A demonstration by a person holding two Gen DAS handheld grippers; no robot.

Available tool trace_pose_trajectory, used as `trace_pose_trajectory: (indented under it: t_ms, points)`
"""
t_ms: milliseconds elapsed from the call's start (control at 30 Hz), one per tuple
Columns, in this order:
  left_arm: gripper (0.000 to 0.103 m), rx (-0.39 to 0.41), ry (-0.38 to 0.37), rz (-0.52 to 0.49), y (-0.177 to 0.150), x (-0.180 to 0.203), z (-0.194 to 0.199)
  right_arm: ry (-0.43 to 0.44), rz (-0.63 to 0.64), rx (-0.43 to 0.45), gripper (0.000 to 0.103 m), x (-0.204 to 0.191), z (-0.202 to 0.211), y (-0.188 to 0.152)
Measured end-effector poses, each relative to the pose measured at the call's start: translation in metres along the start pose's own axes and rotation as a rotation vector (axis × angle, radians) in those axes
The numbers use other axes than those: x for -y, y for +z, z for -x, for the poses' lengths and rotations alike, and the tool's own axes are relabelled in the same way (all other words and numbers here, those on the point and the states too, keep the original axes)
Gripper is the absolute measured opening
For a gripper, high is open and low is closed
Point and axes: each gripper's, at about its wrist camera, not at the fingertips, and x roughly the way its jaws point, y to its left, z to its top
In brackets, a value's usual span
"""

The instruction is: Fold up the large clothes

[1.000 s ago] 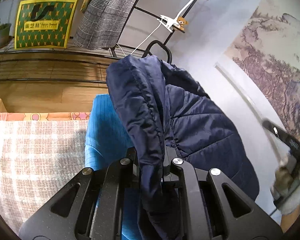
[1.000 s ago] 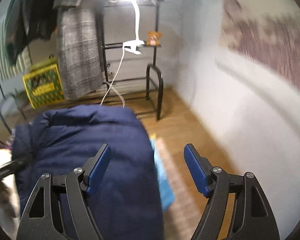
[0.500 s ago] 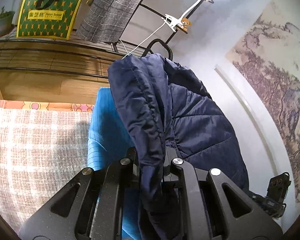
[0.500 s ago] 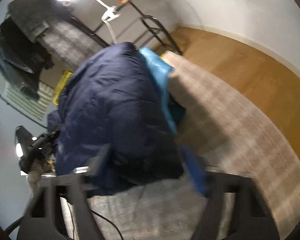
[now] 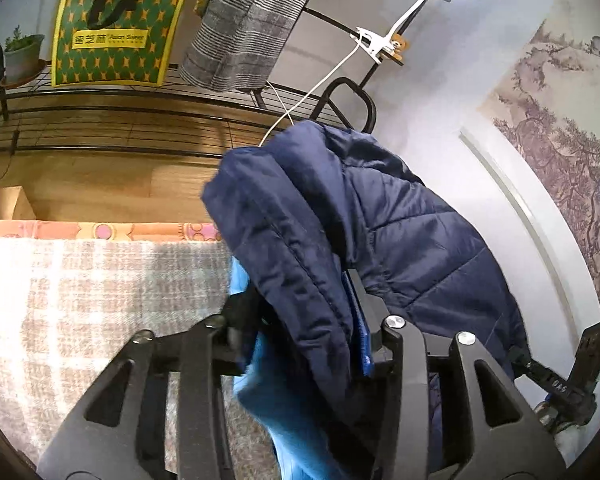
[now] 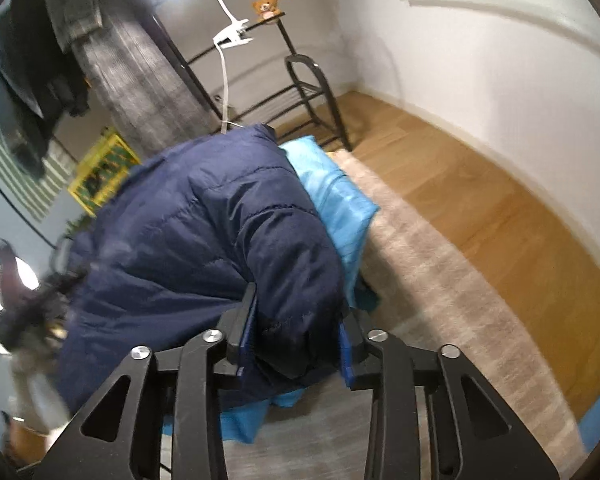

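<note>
The navy quilted jacket [image 6: 204,240] lay bunched in a puffy mound, blue lining [image 6: 336,200] showing along its right side, on the pale checked rug [image 5: 100,288] near the wire rack [image 5: 100,108]. It looked light for its bulk, soft and springy, with a slick shell that I judged would slide and puff back open unless pinched deep. The right gripper [image 6: 296,340] had just been closing, and its blue pads [image 6: 346,354] pressed a thick roll of the near hem between them, a clenched hold on the jacket. The left gripper [image 5: 304,328] had just been opening; a fold of jacket and lining still lay between its parted fingers [image 5: 364,332], which seemed released rather than biting. To my eye the stitched hem and seam lines offered the surest hold, since loose padded panels would likely squash and slip.
</note>
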Motion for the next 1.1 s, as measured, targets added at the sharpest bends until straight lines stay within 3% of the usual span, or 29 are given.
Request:
trace_pose_trajectory:
  t_ms: [100, 267, 500, 700, 1100]
  points:
    - [0.043, -0.004, 0.035, -0.023, -0.003, 0.001, 0.013, -0.045, -0.010, 0.014, 0.050, 0.000, 0.009, -0.003]
    - [0.043, 0.020, 0.062, -0.078, -0.011, 0.008, 0.049, -0.056, 0.013, 0.050, 0.050, -0.003, 0.039, -0.008]
    - [0.043, 0.071, 0.053, -0.146, -0.026, 0.031, 0.120, -0.071, 0.104, 0.142, 0.050, -0.038, 0.104, -0.012]
    - [0.043, 0.157, 0.055, -0.235, -0.040, 0.064, 0.215, -0.066, 0.156, 0.219, 0.051, -0.073, 0.177, -0.018]
    - [0.043, 0.331, -0.003, -0.323, -0.073, 0.113, 0.416, -0.071, 0.282, 0.368, 0.056, -0.153, 0.336, -0.065]
